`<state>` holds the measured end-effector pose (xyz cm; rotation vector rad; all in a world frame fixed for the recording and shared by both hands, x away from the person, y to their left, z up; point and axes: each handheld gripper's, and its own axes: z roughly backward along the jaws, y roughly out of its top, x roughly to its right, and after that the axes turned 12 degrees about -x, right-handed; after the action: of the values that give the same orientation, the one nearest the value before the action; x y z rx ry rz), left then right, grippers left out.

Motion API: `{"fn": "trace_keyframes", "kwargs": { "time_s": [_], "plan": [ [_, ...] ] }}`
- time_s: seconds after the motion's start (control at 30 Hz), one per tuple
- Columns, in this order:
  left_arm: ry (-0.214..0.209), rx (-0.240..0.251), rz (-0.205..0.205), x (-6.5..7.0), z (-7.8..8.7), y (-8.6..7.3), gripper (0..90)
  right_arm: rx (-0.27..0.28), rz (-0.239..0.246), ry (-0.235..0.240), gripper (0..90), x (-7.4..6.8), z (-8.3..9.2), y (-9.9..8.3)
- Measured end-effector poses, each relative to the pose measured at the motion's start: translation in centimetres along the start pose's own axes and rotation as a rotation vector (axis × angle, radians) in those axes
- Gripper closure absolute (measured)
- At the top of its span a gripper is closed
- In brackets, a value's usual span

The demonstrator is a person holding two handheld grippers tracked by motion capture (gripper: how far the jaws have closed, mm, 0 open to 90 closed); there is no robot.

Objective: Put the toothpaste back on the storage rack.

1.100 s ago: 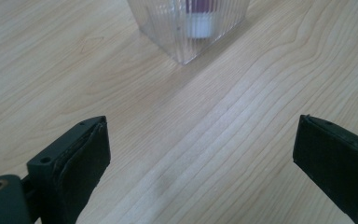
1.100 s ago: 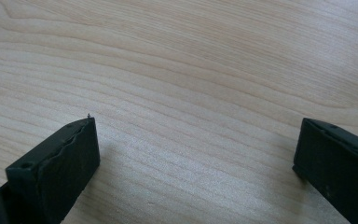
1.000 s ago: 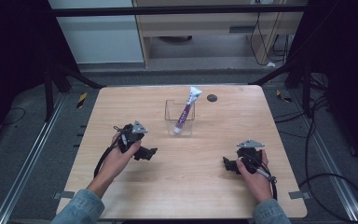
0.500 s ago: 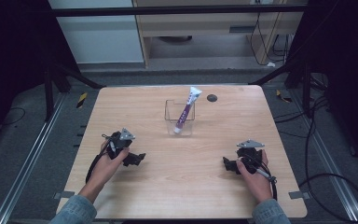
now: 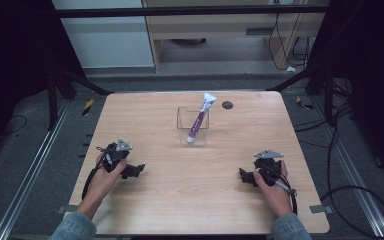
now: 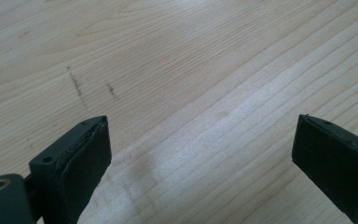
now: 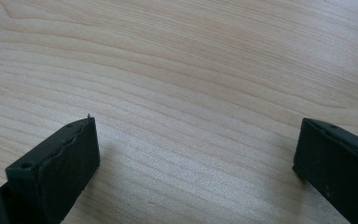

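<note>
Left gripper (image 5: 132, 171) low over near-left of the wooden table (image 5: 150, 200), jaws spread wide, nothing between them; left gripper view shows bare wood grain with two small dark scuffs (image 6: 77, 86). Right gripper (image 5: 245, 177) at near-right, jaws likewise spread and empty. Mid-table, well apart from both: clear container (image 5: 184, 131) with a purple-and-white tube (image 5: 200, 117) standing tilted inside, cap down. Nothing lies between grippers and container. Small dark disc (image 5: 227, 105) near far edge. Beyond: grey floor, cables (image 5: 352, 165), cabinet (image 5: 230, 25).
</note>
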<state>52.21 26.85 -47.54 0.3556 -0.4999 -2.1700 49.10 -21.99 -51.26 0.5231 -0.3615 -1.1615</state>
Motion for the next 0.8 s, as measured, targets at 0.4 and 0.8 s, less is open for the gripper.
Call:
{"fn": "trace_keyframes", "kwargs": {
  "time_s": [0.4, 0.8],
  "plan": [
    [0.013, 0.006, 0.048, -1.4, -0.4, -1.0, 4.0, -0.001, 0.001, -0.001, 0.4, 0.0, 0.0, 0.0],
    [0.009, 0.029, 0.064, -1.7, -1.1, -1.2, 3.7, 0.000, 0.000, 0.000, 0.4, 0.0, 0.0, 0.0]
  ]
}}
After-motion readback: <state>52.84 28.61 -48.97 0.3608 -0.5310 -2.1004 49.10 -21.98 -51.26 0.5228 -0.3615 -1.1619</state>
